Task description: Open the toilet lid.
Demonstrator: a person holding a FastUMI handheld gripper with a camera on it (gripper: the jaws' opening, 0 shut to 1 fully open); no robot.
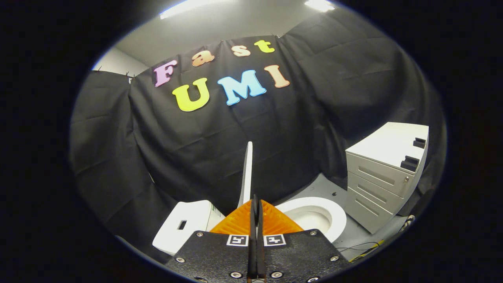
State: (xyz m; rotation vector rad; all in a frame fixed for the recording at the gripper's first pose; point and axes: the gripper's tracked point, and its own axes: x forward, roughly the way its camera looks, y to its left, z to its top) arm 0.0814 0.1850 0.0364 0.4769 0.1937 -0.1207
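Hand-held gripper [255,206] fingers pinched on upright toilet lid [247,173].

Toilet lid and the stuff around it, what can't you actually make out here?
- Toilet lid: raised, seen edge-on in the gripper view; its faces and hinge are hidden, the lower end behind the fingers.
- Gripper: fingers closed together at the lid's edge; actual contact hidden.
- Toilet bowl: near side covered by the fingers.
- Tank: lower part cut off.
- Cabinet lock: too small.

The gripper [255,204] hid the lower end of the raised toilet lid [247,173] and the near rim of the toilet bowl [318,214]. Small dark items on the cabinet [387,165] were unidentifiable.
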